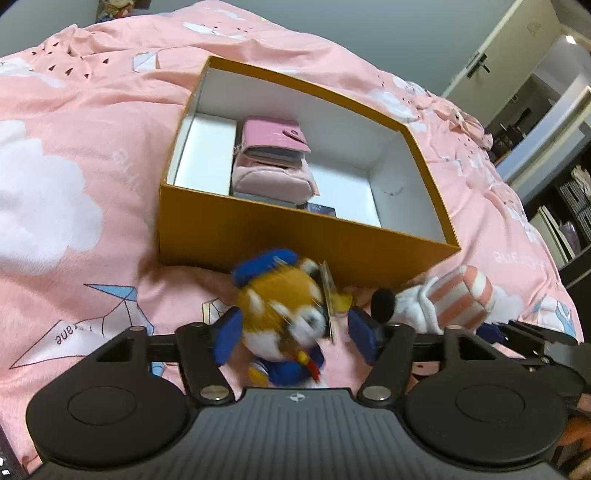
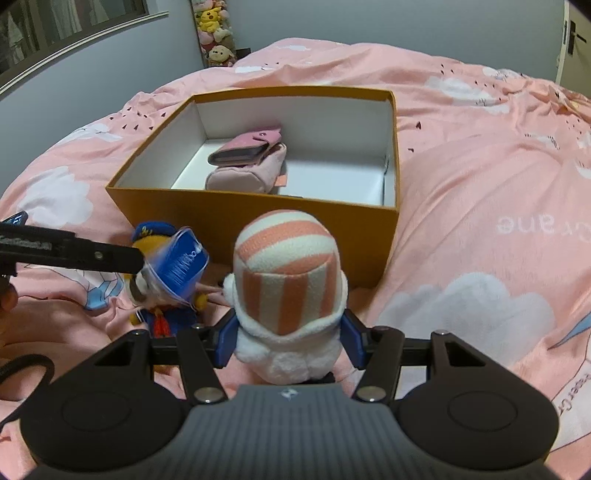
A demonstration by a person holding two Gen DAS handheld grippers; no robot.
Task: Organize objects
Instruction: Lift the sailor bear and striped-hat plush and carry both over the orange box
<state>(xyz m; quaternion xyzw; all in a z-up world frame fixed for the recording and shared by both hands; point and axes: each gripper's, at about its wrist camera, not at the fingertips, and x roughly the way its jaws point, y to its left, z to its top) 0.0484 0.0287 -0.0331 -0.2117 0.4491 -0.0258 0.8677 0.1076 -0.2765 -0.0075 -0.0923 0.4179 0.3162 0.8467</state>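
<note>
A sailor plush toy point(image 1: 280, 306) with an orange head, blue cap and paper tag lies on the pink bedcover in front of the orange box point(image 1: 258, 236). It sits between the fingers of my left gripper point(image 1: 295, 339), which is open, with a gap at the right pad. In the right wrist view one of the left gripper's blue pads point(image 2: 183, 260) covers the sailor toy point(image 2: 166, 317). My right gripper point(image 2: 290, 343) is shut on a white plush toy with a pink-striped hat point(image 2: 288, 273), upright before the box point(image 2: 258, 218). A pink wallet point(image 1: 275, 134) lies on a pink pouch point(image 1: 273, 177) inside.
The striped plush point(image 1: 458, 295) lies just right of the left gripper. A dark flat item point(image 1: 321, 210) lies by the box's near wall. Soft toys point(image 2: 216, 33) are stacked at the back wall. Dark shelves point(image 1: 569, 206) stand to the right of the bed.
</note>
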